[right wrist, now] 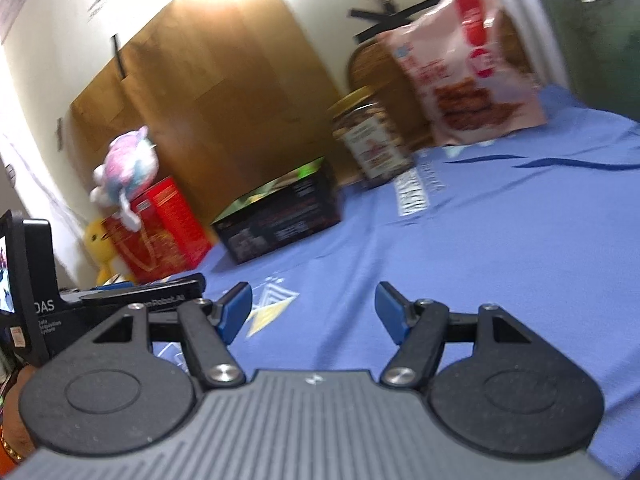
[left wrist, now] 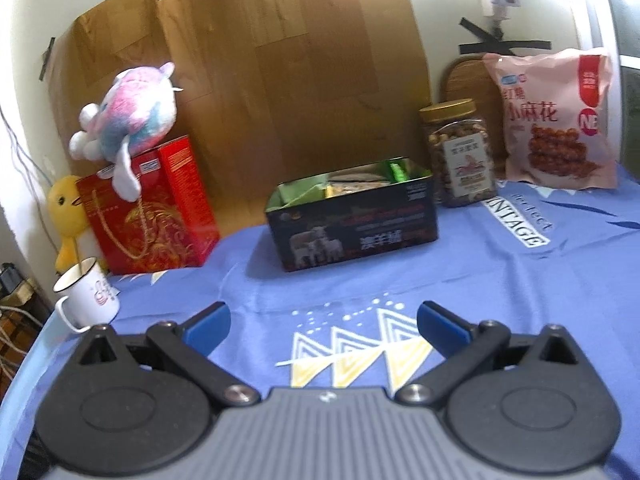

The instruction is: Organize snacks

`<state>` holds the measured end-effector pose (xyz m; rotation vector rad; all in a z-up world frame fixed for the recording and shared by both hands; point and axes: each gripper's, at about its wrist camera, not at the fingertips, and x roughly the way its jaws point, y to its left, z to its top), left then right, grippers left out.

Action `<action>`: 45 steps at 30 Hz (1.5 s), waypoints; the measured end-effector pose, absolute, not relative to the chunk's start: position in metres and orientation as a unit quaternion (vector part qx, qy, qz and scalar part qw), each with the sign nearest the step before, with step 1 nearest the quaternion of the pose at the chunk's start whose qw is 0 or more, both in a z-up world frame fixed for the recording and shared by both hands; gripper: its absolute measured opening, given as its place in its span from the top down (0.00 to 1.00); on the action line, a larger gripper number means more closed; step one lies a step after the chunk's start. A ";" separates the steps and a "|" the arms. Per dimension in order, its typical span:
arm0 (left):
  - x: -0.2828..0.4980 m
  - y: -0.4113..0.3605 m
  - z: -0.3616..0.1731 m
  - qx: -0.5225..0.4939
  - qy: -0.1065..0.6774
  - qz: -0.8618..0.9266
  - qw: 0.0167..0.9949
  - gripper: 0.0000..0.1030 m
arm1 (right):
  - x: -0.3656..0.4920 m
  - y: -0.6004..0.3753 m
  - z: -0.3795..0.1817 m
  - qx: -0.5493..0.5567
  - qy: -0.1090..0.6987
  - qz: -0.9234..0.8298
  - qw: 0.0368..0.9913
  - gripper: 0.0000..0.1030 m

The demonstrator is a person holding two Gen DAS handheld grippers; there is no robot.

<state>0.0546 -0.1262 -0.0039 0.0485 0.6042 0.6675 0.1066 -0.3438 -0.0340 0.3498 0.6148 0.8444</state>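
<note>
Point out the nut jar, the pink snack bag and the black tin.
nut jar (left wrist: 460,156), left wrist view, on its paper label.
pink snack bag (left wrist: 554,120), left wrist view, on the printed front.
black tin (left wrist: 356,232), left wrist view, on its front wall.

Across the upper middle of our frame a brown wood-grain board (left wrist: 280,72) leans against the cream wall (left wrist: 440,32), black tape (left wrist: 486,40) crossed at upper right, blue printed cloth (left wrist: 480,280) covering the table below.
</note>
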 end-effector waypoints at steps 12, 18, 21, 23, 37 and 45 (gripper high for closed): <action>0.055 -0.146 -0.006 0.024 0.291 0.296 0.909 0.00 | 0.093 -0.373 -0.038 0.175 0.285 0.363 0.870 0.32; 0.050 -0.147 -0.002 0.022 0.287 0.300 0.909 0.00 | 0.088 -0.371 -0.037 0.172 0.278 0.375 0.867 0.32; 0.048 -0.147 -0.001 0.020 0.285 0.300 0.910 0.00 | 0.087 -0.370 -0.037 0.172 0.281 0.377 0.866 0.32; 0.047 -0.148 -0.001 0.020 0.284 0.300 0.910 0.00 | 0.086 -0.370 -0.037 0.171 0.278 0.379 0.866 0.32; 0.038 -0.141 -0.006 0.006 0.301 0.323 0.897 0.00 | 0.083 -0.362 -0.041 0.172 0.287 0.402 0.852 0.32; 0.033 -0.136 -0.011 0.009 0.321 0.351 0.880 0.00 | 0.079 -0.353 -0.045 0.169 0.294 0.433 0.835 0.32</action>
